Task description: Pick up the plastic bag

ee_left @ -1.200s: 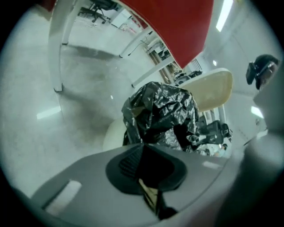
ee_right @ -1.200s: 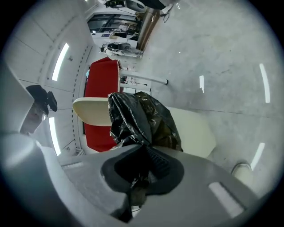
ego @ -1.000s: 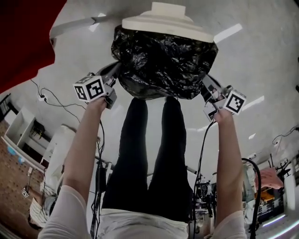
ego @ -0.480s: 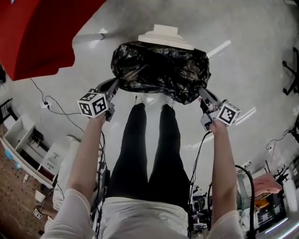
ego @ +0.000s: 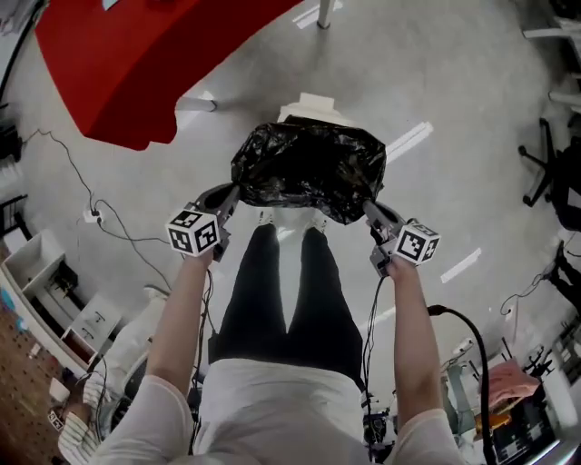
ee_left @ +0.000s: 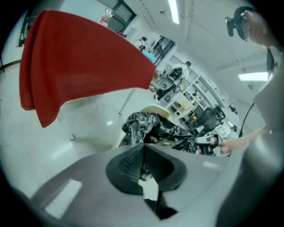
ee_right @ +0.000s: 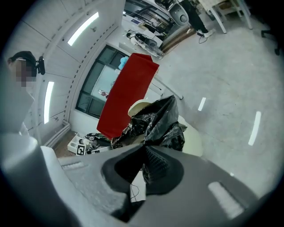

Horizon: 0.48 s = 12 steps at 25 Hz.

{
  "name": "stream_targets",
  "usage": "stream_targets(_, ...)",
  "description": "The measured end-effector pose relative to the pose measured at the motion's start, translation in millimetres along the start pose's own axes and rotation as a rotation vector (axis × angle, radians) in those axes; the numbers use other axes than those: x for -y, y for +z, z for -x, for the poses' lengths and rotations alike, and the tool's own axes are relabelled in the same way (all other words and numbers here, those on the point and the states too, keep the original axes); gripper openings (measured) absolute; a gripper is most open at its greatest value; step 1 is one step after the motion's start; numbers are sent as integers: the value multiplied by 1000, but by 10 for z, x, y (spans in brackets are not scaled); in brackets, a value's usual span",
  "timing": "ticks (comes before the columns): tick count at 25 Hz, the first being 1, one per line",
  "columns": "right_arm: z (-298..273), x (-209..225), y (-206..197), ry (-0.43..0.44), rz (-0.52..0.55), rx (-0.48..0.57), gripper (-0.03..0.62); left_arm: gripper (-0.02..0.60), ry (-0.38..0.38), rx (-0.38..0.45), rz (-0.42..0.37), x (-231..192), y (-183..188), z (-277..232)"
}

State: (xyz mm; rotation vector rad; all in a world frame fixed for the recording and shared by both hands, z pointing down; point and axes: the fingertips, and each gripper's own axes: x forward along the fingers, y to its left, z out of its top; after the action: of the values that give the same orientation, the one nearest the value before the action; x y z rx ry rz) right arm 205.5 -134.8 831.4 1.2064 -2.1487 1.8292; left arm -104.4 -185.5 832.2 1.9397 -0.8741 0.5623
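A crumpled black plastic bag [ego: 309, 168] hangs stretched between my two grippers, above the floor and in front of the person's legs. My left gripper [ego: 229, 195] is shut on the bag's left edge, and my right gripper [ego: 370, 211] is shut on its right edge. In the left gripper view the bag [ee_left: 155, 128] bunches just beyond the closed jaws of the left gripper [ee_left: 143, 150]. The right gripper view shows a fold of the bag [ee_right: 157, 122] pinched in the right gripper [ee_right: 144, 155]. A white round bin [ego: 310, 106] peeks out behind the bag's far edge.
A table under a red cloth [ego: 145, 54] stands at the far left, with a metal leg [ego: 322, 14] behind it. An office chair [ego: 554, 173] is at the right. Cables [ego: 100, 213] trail over the grey floor at the left, near white shelving [ego: 36, 263].
The bag and both grippers have come up and away from the white bin, which now shows smaller behind the bag. The grippers stand closer together. Both grips hold.
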Motion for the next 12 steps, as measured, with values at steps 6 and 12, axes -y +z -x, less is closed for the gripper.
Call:
stream_targets(6, 224, -456, 131, 4, 67, -30, 3, 6, 3, 42, -8, 365, 247, 441)
stream_targets(12, 650, -1029, 158, 18, 182, -83, 3, 6, 14, 63, -65, 866, 463, 987)
